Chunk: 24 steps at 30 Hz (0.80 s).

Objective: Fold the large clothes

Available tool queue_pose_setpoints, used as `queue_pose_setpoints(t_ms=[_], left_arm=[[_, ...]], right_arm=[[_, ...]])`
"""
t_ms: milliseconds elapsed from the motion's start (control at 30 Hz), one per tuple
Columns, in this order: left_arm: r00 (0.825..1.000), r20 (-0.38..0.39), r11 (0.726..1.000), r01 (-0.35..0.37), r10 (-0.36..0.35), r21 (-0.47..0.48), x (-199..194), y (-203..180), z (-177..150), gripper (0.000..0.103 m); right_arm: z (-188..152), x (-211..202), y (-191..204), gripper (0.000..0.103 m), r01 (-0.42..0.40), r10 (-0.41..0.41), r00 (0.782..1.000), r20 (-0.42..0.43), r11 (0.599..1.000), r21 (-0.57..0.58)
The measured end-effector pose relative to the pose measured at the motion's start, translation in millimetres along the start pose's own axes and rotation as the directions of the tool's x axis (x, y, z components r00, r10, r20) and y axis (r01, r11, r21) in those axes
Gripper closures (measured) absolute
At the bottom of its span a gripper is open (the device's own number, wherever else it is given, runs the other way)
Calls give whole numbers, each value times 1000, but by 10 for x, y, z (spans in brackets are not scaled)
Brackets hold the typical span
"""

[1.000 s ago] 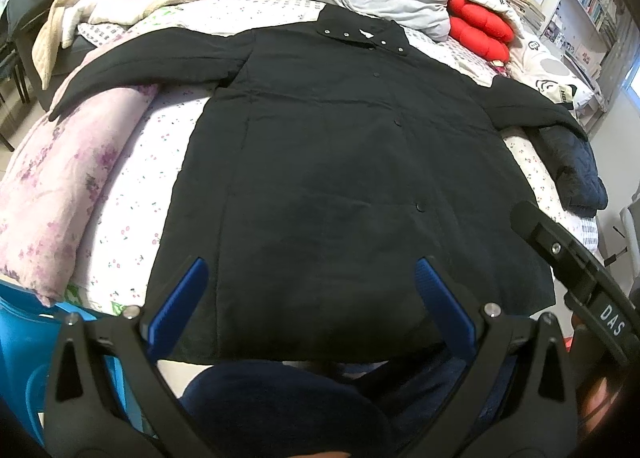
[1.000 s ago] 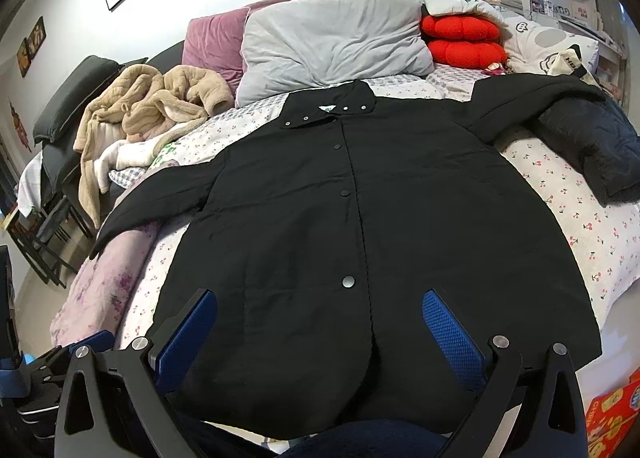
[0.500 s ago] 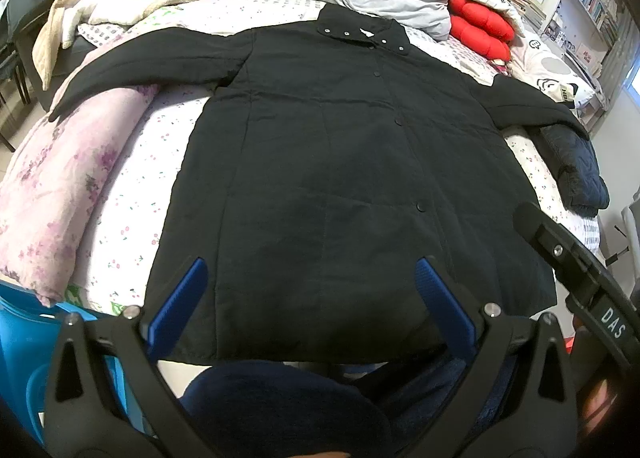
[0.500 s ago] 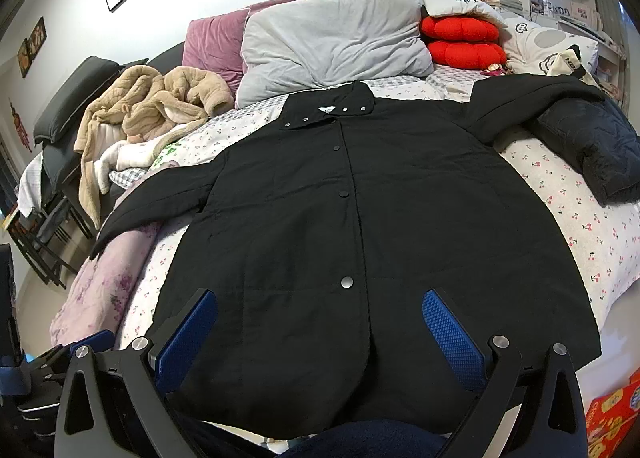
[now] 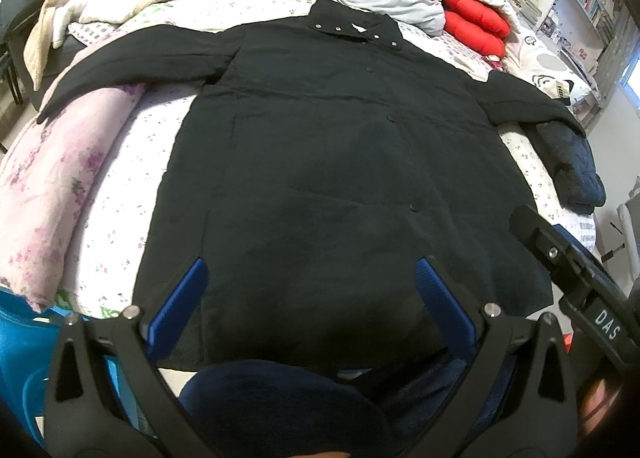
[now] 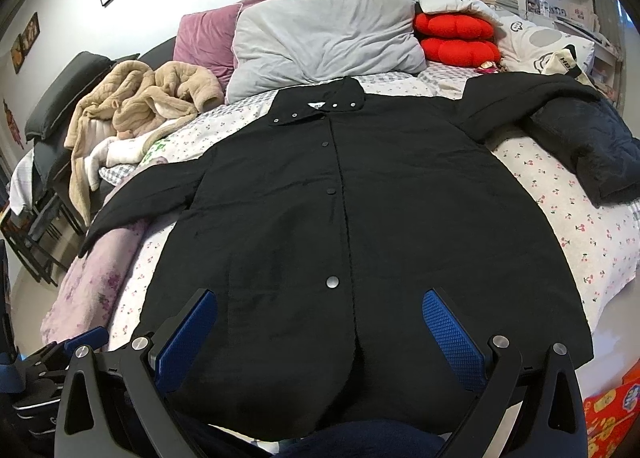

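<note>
Change: almost nothing moves across the last second; the black coat [image 6: 360, 226] lies just as it did, and both views barely drift.
Coat: spread flat and face up on the bed [image 6: 568, 226], snapped shut down the front, collar at the far end by the grey pillow [image 6: 324, 38], hem at the near edge.
Sleeves: the left one runs out over the pink floral quilt [image 5: 52, 178]; the right one reaches toward the dark quilted jacket [image 5: 572, 162] at the far right.
Left gripper [image 5: 312, 298]: jaws wide open, holding nothing, hovering over the near hem.
Right gripper [image 6: 320, 326]: jaws wide open too, empty, poised above the hem near the lowest snap.
Meaning for the task: no fold is in yet; this looks like a pause to line up before the first grasp.
Likely next: probably a sleeve or a side edge brought in toward the middle.
Watch: padded, bulky fabric may spring back when released.
</note>
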<state>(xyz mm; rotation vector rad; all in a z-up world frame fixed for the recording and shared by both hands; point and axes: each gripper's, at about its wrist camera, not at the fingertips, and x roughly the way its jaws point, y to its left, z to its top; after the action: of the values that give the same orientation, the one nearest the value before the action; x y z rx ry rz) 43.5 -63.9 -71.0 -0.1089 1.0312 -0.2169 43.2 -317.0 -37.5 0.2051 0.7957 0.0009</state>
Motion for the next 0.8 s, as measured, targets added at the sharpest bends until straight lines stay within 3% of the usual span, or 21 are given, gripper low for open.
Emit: queue_pose_setpoints(t_ms=[233,367,467,533,600,700,800], left_arm=[[999,-31,1000,15,-16,-19,104,13,67,0],[993,-99,994,62,-71,-89,220,225,163,0],[991,-123,987,29,-49,-159,266,437,283,0],[994,-102,978,10,-32,-208,223,582,446,0],[999,-33,967,-3,-5,-257,112,699,683,0],[999,20,969,-43,49,-243,37,664,1061,0],[996,53,978,-53,65,-203,40,496,1392,0]], right_arm=[[44,96,-83,0,2,-2,1000,-27,1000,-5],[146,223,-308,0,-118,122,989,-87,992,49],[320,362,-647,0,-229,244,964,-105,964,132],[510,444,-1002,0,-189,203,977,-63,966,178],[750,462,-1443,0,-119,112,993,43,971,208],[1080,439,-1980,0,-57,9,975,221,976,212],[1414,514,-2472,0,-21,-50,970,240,958,287]])
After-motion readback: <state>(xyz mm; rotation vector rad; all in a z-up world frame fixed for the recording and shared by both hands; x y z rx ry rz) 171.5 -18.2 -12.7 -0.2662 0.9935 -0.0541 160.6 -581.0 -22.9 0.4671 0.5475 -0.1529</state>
